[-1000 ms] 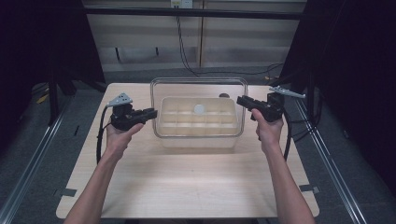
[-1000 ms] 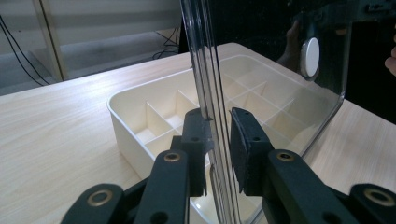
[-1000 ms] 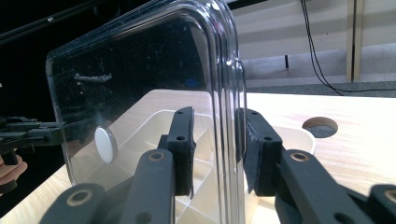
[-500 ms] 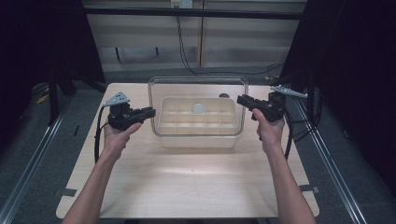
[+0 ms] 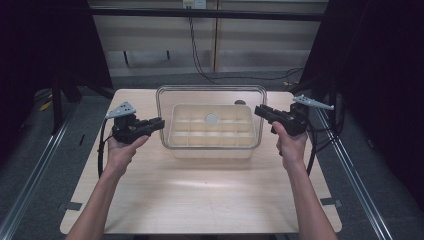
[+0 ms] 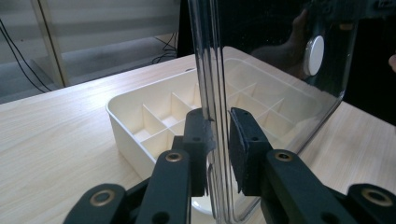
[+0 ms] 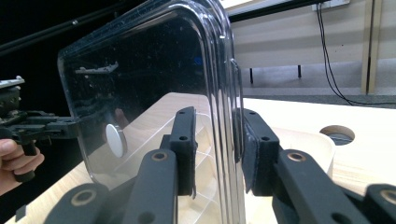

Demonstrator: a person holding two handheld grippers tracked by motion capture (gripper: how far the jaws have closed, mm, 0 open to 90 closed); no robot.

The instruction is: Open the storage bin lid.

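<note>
High view shows us gripping a clear plastic lid (image 5: 210, 90) from both ends, holding it above a cream compartment tray (image 5: 210, 131) that sits on the wooden table (image 5: 200, 195) toward its far half. Our left gripper (image 5: 156, 123) meets the lid's left edge, and our right gripper (image 5: 260, 110) meets its right edge. The lid is raised off the tray, its far edge higher than its near one, and a small white round knob (image 5: 212, 119) sits at its middle.

Left gripper view has our two black jaws standing either side of the lid's edge (image 6: 212, 116), closed on the rim, with the plastic running straight up between them. Beyond the jaws lies the tray (image 6: 154, 116), its grid of dividers visible, and the knob (image 6: 314, 55) shows at the upper right.

Right gripper view has our jaws pressed on the lid's opposite edge (image 7: 229, 102) in the same way, the curved rim clamped between the pads. Through the plastic we see the knob (image 7: 115, 140), and farther off at the left our left hand (image 7: 16, 163) with its gripper (image 7: 74, 128) at the lid's other edge. A round hole (image 7: 338, 134) in the tabletop sits to the right, behind the tray's rim.
</note>
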